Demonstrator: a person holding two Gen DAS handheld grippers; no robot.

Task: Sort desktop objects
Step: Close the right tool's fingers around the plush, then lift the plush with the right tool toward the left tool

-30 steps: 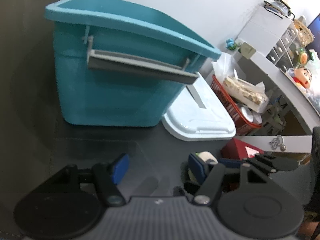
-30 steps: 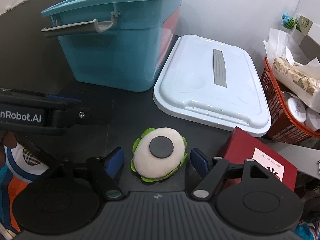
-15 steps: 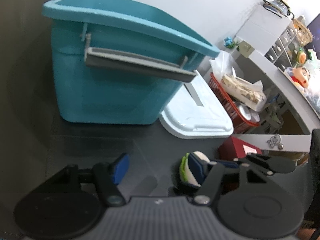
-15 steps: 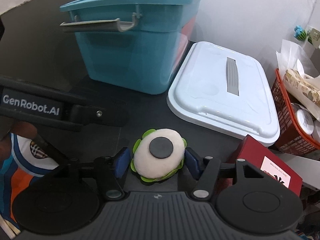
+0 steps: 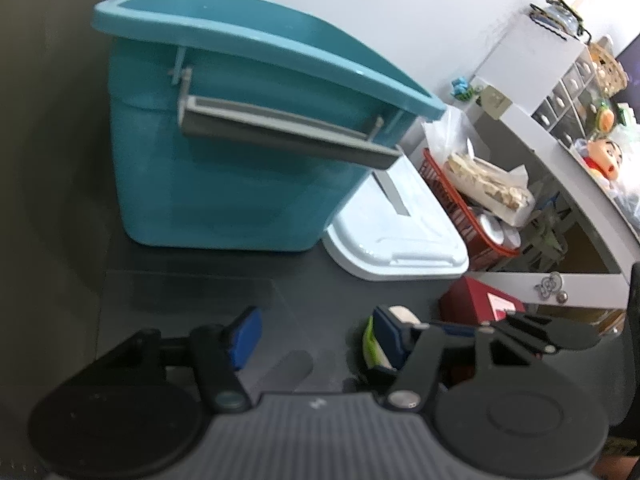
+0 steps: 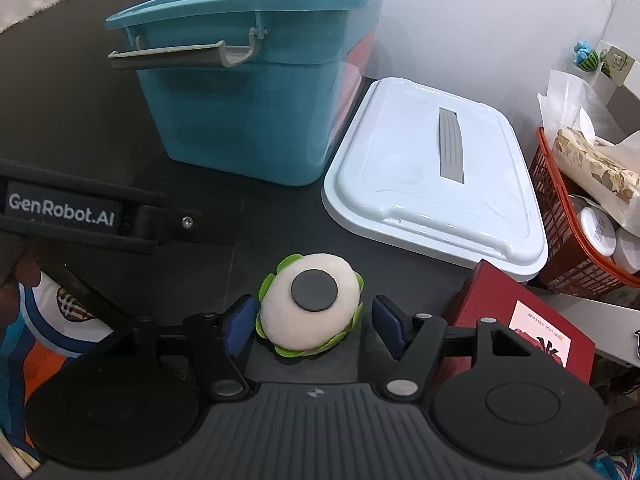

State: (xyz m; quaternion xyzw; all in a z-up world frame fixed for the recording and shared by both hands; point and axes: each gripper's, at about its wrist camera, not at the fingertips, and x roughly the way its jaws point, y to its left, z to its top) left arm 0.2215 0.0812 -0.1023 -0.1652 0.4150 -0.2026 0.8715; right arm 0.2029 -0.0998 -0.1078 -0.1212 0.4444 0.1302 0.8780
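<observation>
Cream cushion (image 6: 308,304) shows whole in right view only; right tool's (image 6: 312,320) just-widened jaws flank it ungripped.

Red mesh basket (image 6: 560,256) of wrapped packets, white drawer unit (image 5: 560,76), cartoon doll (image 5: 604,156)

Teal bin (image 6: 248,92): smooth plastic w/ slight sheen, grey plastic handle (image 6: 168,54). White lid (image 6: 436,164): glossy plastic, ribbed grey strip in middle. Round cushion (image 6: 310,306): soft felt-like cloth, cream, green cloth petals, matt black disc on top. Tabletop (image 6: 80,92): dark, matt. Fingers (image 6: 238,326): blue rubbery-looking pads on matt black plastic. Red basket (image 6: 580,264): plastic mesh. Red box (image 6: 500,300): looks like matt card.
</observation>
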